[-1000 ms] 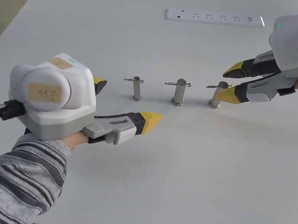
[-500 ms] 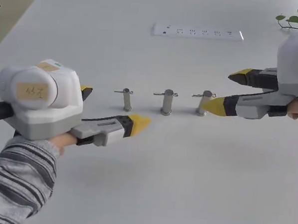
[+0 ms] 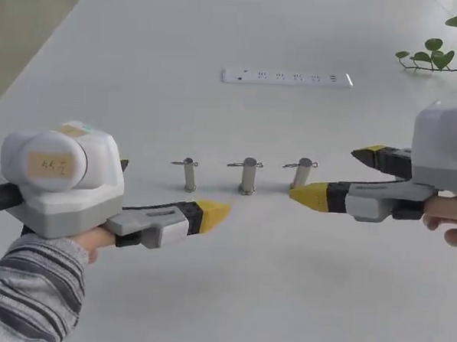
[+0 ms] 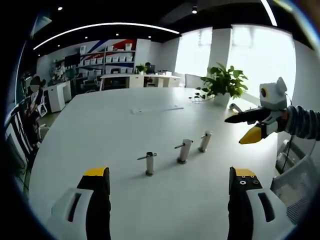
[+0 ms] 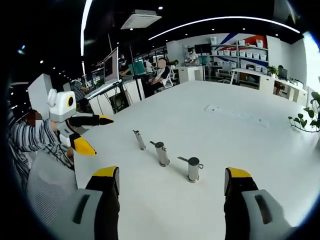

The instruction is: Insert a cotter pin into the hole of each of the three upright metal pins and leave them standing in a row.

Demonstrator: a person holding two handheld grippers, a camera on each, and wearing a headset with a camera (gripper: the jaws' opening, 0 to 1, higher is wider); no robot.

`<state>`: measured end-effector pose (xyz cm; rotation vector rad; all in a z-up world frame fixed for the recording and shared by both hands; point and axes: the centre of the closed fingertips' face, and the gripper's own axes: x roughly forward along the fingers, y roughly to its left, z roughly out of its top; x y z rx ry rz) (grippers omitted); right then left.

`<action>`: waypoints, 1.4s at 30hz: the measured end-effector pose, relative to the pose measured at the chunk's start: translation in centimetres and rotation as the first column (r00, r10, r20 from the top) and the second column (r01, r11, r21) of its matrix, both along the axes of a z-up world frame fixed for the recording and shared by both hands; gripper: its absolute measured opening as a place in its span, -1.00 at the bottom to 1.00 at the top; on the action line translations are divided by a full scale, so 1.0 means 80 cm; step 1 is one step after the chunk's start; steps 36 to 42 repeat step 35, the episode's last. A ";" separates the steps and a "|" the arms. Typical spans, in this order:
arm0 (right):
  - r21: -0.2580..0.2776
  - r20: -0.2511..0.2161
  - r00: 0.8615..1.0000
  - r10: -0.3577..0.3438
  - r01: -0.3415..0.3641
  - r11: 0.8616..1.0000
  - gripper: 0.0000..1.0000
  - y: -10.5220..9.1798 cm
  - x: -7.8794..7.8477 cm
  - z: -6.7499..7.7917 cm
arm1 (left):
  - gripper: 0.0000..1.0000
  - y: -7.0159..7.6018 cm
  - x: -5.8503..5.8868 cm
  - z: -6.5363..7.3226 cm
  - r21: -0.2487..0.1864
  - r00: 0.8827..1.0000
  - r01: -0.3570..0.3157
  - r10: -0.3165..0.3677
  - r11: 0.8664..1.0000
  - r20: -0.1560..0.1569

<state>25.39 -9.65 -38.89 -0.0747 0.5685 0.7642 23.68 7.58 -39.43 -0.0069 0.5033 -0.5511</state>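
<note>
- Workbench, broad and white point(image 3: 283, 296), carries the row at mid-table.
- White, yellow-tipped left gripper point(image 5: 102, 135) and right gripper point(image 3: 323, 174) flank it, jaws apart, empty.
- Three upright silver metal pins point(image 3: 248, 177) stand in line.
- Thin wire cotter pins point(image 3: 236, 165) cross each; we judge only a careful retreat remains.

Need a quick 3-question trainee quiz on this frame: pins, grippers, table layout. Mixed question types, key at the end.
1. True or false: each of the three upright silver metal pins carries a thin wire cotter pin through its top.
2. Where does the white power strip lie? A: beyond the pin row. B: at the near table edge. C: between two pins.
3. Fill in: the jaws of the left gripper and the right gripper stand ____, holding nothing.
Key: 1 true; 2 A; 3 open.
</note>
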 end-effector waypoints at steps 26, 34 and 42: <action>0.016 -0.005 0.994 -0.108 0.108 0.994 0.66 0.003 -0.023 -0.007 | 0.97 0.005 -0.018 0.000 -0.005 1.000 0.002 -0.002 1.000 -0.018; 0.015 -0.018 0.992 -0.121 0.121 0.993 0.62 0.002 -0.030 -0.013 | 0.96 0.007 -0.021 -0.001 0.002 1.000 0.003 -0.003 1.000 -0.024; 0.016 -0.018 0.992 -0.122 0.122 0.992 0.61 0.003 -0.030 -0.012 | 0.96 0.007 -0.022 -0.001 0.002 1.000 0.003 -0.003 1.000 -0.024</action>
